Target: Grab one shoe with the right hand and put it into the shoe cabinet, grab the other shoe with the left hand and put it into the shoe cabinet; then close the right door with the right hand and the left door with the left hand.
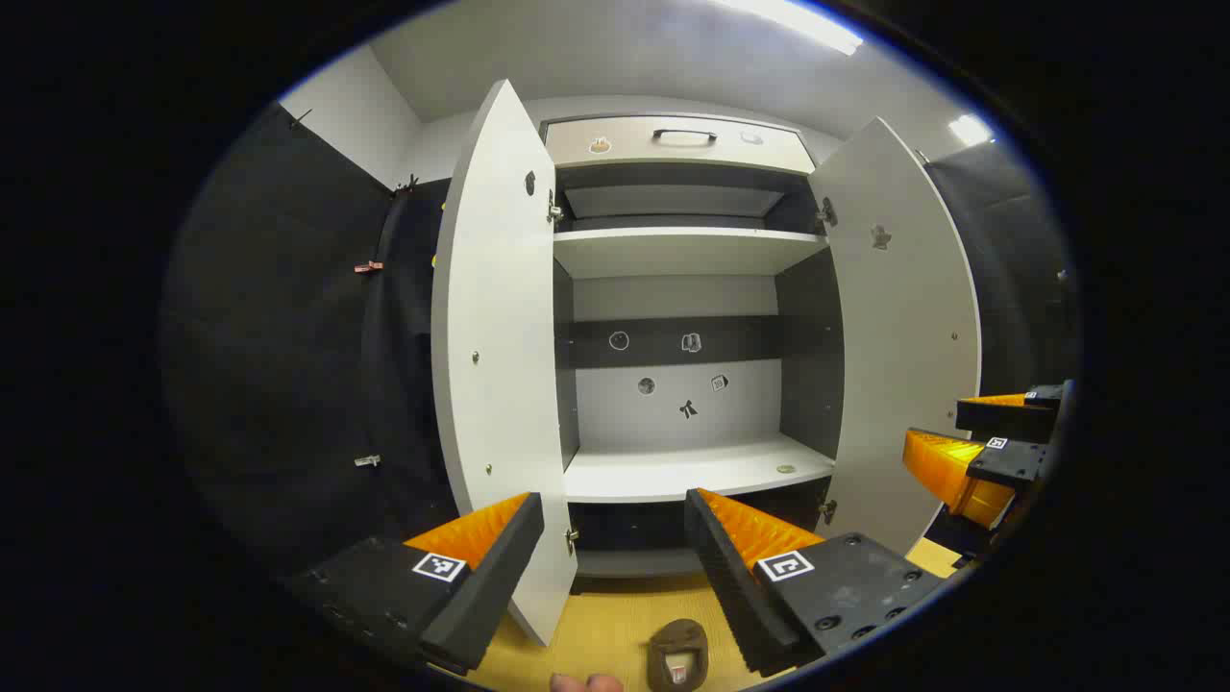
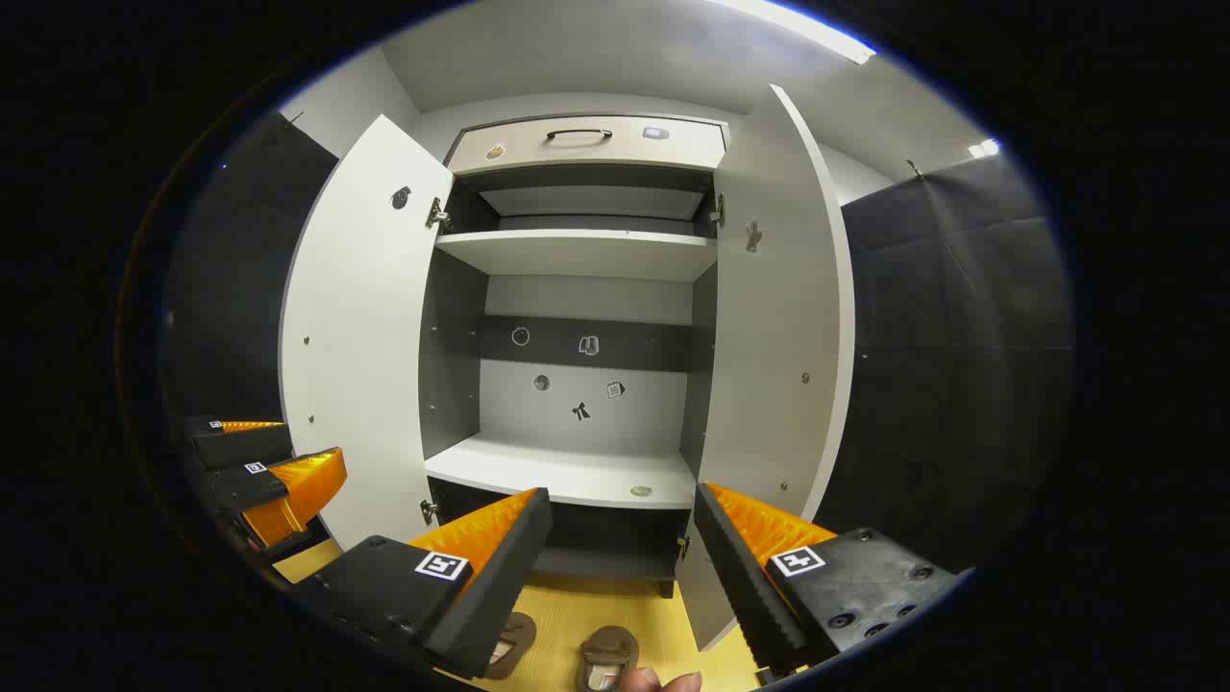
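1. Ahead of me, above the open compartment, a pale drawer (image 1: 677, 142) sat closed, its dark handle (image 1: 683, 135) lying level near the top edge.
2. I saw small stickers (image 2: 578, 377) dotted over the back panel, some on its dark band and some on the pale part below.
3. A small round disc (image 2: 641, 491) lay near the front edge of the lower shelf.
4. The yellow floor (image 2: 577, 615) ran beneath it all.
5. A ceiling light strip (image 1: 790, 23) glowed overhead.
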`<state>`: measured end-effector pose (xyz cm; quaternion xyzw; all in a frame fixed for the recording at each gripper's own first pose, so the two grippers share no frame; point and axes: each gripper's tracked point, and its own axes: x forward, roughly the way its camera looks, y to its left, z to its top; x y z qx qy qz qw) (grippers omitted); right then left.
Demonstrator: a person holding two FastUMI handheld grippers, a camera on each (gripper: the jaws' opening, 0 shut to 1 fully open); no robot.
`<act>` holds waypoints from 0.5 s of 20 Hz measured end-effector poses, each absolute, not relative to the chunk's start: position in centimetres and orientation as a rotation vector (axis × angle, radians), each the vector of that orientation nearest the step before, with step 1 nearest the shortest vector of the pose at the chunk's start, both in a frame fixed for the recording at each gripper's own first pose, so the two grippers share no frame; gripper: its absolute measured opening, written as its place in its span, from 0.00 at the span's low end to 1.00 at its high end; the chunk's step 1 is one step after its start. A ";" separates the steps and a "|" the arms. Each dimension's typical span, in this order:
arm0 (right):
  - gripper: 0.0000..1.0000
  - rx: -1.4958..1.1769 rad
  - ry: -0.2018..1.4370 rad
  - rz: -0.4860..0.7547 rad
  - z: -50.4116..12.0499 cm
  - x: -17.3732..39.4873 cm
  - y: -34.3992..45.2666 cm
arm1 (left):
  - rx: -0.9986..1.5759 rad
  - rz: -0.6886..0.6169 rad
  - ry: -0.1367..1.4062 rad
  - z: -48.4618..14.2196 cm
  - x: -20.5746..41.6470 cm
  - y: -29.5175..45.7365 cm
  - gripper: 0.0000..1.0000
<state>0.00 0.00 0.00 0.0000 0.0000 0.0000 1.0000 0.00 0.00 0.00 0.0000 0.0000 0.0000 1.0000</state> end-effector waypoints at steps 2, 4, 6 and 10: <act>0.98 0.003 0.000 -0.005 0.0 -0.1 -0.1 | 0.001 -0.010 -0.005 0.4 -0.1 -0.3 0.95; 0.98 0.003 0.001 -0.009 0.0 -0.2 -0.3 | -0.001 -0.014 -0.007 0.7 -0.1 -0.3 0.94; 0.98 0.000 0.000 -0.013 -0.1 -0.2 -0.4 | -0.001 -0.015 -0.012 1.1 -0.3 -0.4 0.94; 0.98 -0.001 -0.002 -0.016 0.1 -0.3 -0.6 | -0.002 -0.019 -0.027 1.7 -0.4 -0.5 0.95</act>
